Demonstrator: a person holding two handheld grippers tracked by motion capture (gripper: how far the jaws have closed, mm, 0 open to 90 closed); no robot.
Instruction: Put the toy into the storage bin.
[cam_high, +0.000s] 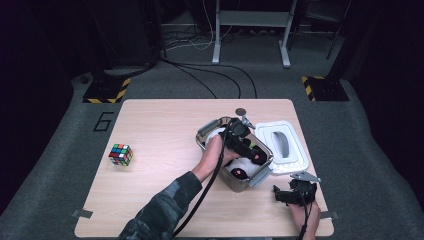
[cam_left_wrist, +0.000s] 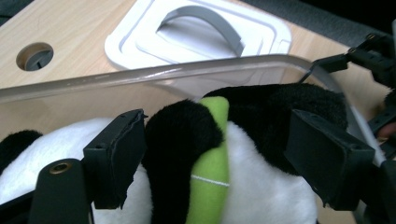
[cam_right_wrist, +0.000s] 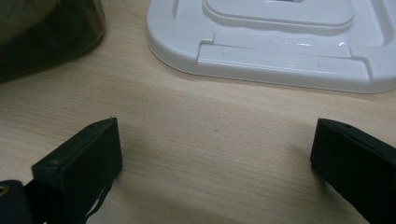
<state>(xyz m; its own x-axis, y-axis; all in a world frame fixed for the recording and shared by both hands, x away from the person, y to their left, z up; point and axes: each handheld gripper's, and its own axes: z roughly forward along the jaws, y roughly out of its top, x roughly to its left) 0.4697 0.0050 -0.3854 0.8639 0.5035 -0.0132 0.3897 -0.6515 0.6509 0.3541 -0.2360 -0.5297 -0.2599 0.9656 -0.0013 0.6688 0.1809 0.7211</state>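
The left forearm, in a camouflage sleeve (cam_high: 160, 212), comes up from the 6 o'clock edge of the table (cam_high: 165, 120) and slants toward 1 o'clock, ending with the left hand (cam_high: 214, 152) over the clear box (cam_high: 205, 131) near the middle of the table. The left gripper (cam_left_wrist: 217, 158) reaches down inside that box. Its jaws stand apart, released, one on each side of a black plush limb of the panda toy (cam_left_wrist: 266, 186), which lies inside the box. A green strip (cam_left_wrist: 212, 168) on the toy runs down between the jaws. Whether either jaw presses the fur cannot be told.

The right hand (cam_high: 305, 215) lies low at the table's 5 o'clock corner, holding the right gripper (cam_high: 295, 192), which points toward 11 o'clock. In the right gripper view its jaws are spread wide with bare wood between them, gripping nothing, close above or on the tabletop.

The white lid (cam_high: 282, 147) lies flat on the table at 3 o'clock of the box, just beside it, handle upward, and at 12 o'clock of the right gripper. A colour cube (cam_high: 121, 154) sits well apart at 9 o'clock of the box, near the table's left edge. A round hole (cam_high: 241, 111) in the tabletop lies at 12 o'clock of the box.
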